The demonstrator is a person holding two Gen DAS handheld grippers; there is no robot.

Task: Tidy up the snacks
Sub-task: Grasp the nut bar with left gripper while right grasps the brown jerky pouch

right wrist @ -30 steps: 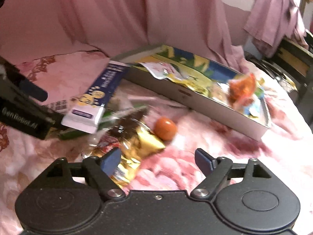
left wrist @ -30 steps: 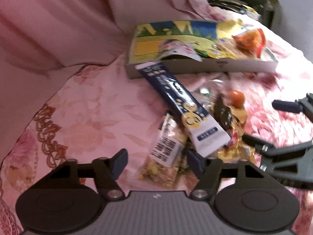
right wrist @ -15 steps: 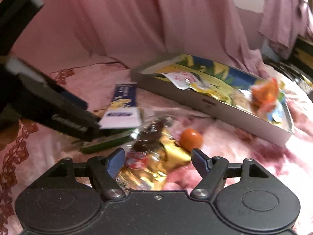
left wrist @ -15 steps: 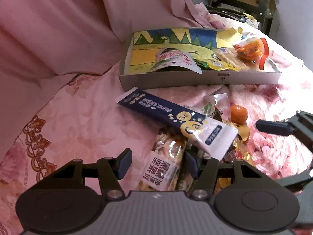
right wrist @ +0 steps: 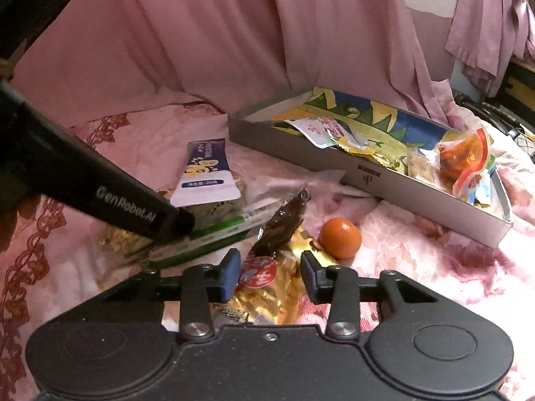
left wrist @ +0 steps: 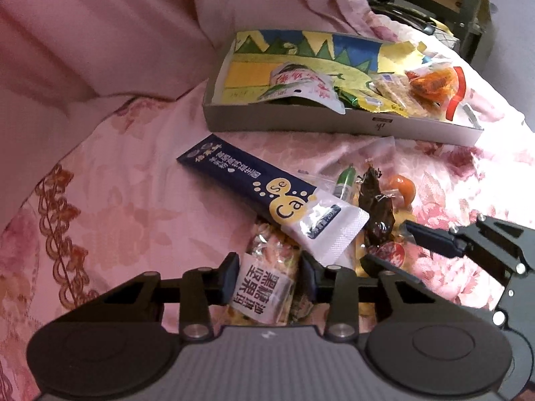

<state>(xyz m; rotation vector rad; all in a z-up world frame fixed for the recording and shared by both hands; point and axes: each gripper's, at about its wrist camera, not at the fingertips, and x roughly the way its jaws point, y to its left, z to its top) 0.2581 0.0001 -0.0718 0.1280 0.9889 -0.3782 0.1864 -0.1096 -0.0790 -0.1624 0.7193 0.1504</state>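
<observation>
Both grippers' jaws narrower than a second ago, closing now. Left gripper (left wrist: 269, 275): jaws either side of nut bar (left wrist: 264, 287), clear wrapper, white label with black characters; pads nearly at wrapper, contact not clear. Right gripper (right wrist: 270, 275): jaws astride gold foil packet (right wrist: 267, 287) with red round label; gap on right side. Ahead of left gripper: one navy-white sachet (left wrist: 267, 197) overlapping bar's far end. One orange fruit (right wrist: 340, 237) just beyond right gripper's right finger. One grey tray (right wrist: 367, 173) farther ahead, several snacks inside. All on pink floral bedspread (left wrist: 133, 183).
</observation>
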